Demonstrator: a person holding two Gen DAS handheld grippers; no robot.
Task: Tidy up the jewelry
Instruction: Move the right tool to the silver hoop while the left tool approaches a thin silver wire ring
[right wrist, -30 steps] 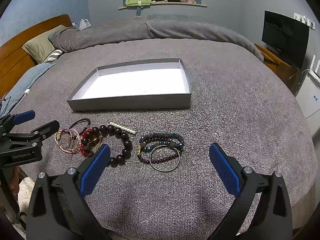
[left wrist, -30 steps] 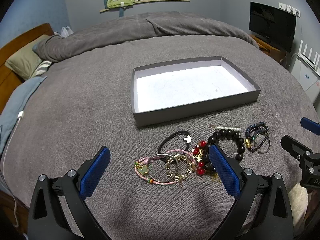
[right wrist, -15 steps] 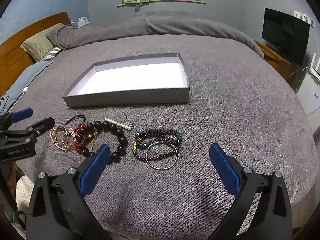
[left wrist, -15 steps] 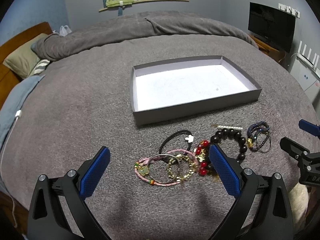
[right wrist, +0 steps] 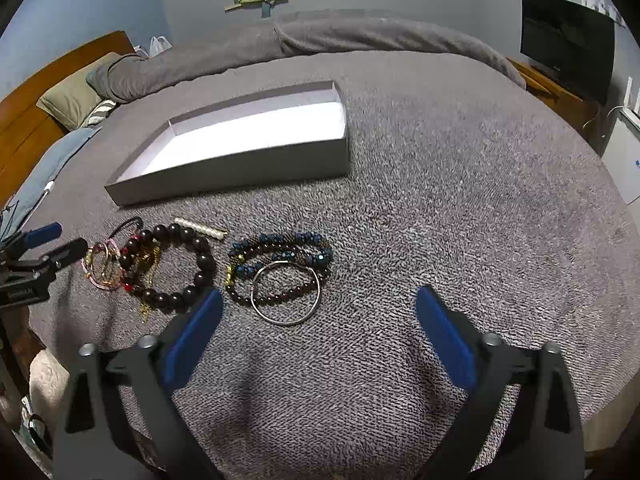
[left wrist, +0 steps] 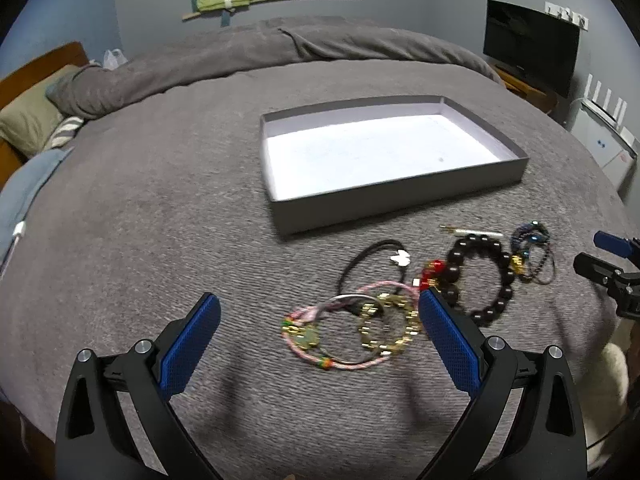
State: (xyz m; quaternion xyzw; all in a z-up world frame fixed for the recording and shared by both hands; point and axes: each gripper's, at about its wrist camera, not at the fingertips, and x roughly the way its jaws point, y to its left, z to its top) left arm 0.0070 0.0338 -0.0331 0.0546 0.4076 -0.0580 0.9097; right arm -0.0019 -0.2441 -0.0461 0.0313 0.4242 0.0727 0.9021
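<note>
Left gripper [left wrist: 318,330] jaws wide, nothing held, over pink cord & gold chain bracelets [left wrist: 352,332], right gripper [right wrist: 318,326] jaws just narrowing, empty, silver bangle [right wrist: 286,294] betw. them, empty grey cardboard tray [left wrist: 396,204] on grey bedspread [left wrist: 140,208] behind.

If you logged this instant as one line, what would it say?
stage: approach | left gripper: open above pink bracelets | right gripper: jaws just narrowing, nothing between, near silver bangle | tray: empty

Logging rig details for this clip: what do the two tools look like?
Both match: the left tool and right tool have black skeletal frames with cut-outs, silver bolt heads, and long blue textured pads. The left tool's body carries small white lettering, too small to read.
</note>
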